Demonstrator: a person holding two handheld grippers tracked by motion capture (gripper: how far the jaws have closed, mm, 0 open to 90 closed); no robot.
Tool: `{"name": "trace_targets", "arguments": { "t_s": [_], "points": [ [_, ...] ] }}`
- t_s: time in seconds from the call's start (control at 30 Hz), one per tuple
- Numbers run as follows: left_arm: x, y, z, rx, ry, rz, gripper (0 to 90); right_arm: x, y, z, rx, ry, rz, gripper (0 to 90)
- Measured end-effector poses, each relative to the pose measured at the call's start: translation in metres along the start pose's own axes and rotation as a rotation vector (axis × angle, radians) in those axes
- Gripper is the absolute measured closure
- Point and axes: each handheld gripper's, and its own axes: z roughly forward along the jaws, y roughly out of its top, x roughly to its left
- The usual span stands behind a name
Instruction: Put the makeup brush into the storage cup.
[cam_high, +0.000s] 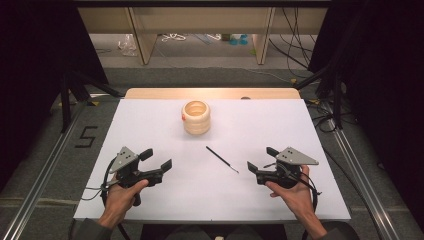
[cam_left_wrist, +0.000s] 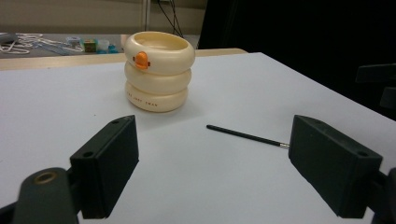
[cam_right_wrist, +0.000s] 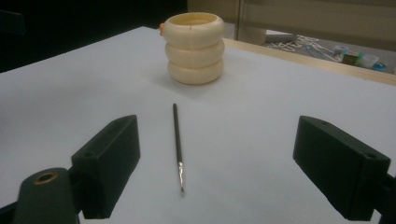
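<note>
Paintbrush (cam_high: 222, 159) lies mid-frame between wide-open, empty left gripper (cam_high: 156, 160) and right gripper (cam_high: 261, 160); left gripper view reveals the cream pot's (cam_left_wrist: 159, 71) orange beak.

Small red lettering on the cream ringed holder (cam_left_wrist: 159, 72) too blurred to read. Brush (cam_left_wrist: 247, 136) tip hidden behind my left claw's jaw. Floor clutter (cam_right_wrist: 327, 49) beyond counter indistinct.

Laboratory recording station: white-topped table (cam_high: 150, 120) on a grey floor, flanked by aluminium rails (cam_high: 45, 167) and black curtains (cam_high: 35, 50), with loose cables (cam_high: 295, 45) and a taped numeral (cam_high: 86, 136)
</note>
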Motion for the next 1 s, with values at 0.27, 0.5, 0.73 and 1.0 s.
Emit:
{"name": "trace_targets", "arguments": {
  "t_s": [0.27,0.5,0.73,1.0],
  "points": [
    [0.0,0.0,0.0,0.001,0.001,0.0,15.5,0.0,0.001,0.002,0.028,0.018,-0.006,15.8],
    [0.0,0.0,0.0,0.002,0.001,0.001,15.5,-0.001,0.006,0.007,0.071,0.023,-0.035,16.1],
    [0.0,0.0,0.0,0.003,0.003,0.001,15.5,-0.004,0.015,0.013,0.145,0.042,-0.07,17.6],
    [0.0,0.0,0.0,0.005,0.003,0.002,15.5,-0.007,0.025,0.026,0.188,0.062,-0.106,20.1]
  ]
}}
